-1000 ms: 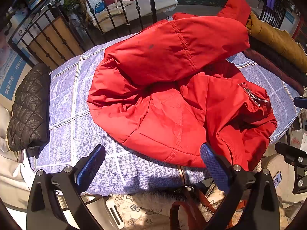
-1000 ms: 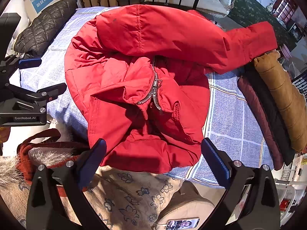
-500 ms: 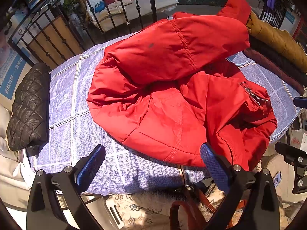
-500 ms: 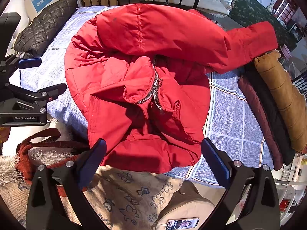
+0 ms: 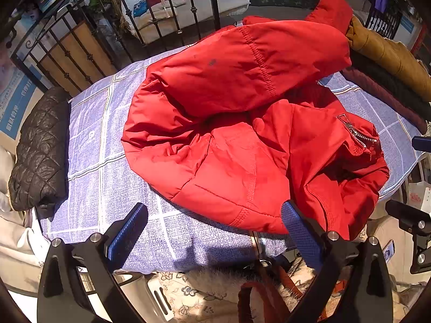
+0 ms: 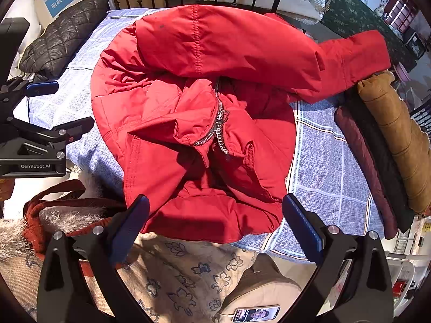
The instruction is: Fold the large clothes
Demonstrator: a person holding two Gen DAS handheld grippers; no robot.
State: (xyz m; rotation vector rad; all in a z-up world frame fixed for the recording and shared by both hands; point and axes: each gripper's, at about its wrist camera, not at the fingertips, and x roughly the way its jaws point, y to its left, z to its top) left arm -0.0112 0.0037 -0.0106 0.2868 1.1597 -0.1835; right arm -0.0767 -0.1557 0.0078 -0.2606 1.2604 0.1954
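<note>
A big red padded jacket [image 5: 242,123] lies crumpled on a table with a blue-grey checked cloth [image 5: 94,167]. One sleeve is folded across its top and the zipper [image 6: 218,126] shows near the middle. It also shows in the right wrist view [image 6: 194,102], with its hem hanging over the near table edge. My left gripper [image 5: 212,231] is open and empty just before the near edge, its right finger close to the jacket hem. My right gripper [image 6: 215,226] is open and empty in front of the hanging hem. The left gripper also shows at the left of the right wrist view [image 6: 45,113].
A black quilted garment [image 5: 40,145] lies at the table's left end. Folded brown, black and maroon jackets [image 6: 388,145] are stacked at the right end. A black iron railing [image 5: 107,35] stands behind the table. A floral cloth and a fur-trimmed bag [image 6: 59,215] lie below the near edge.
</note>
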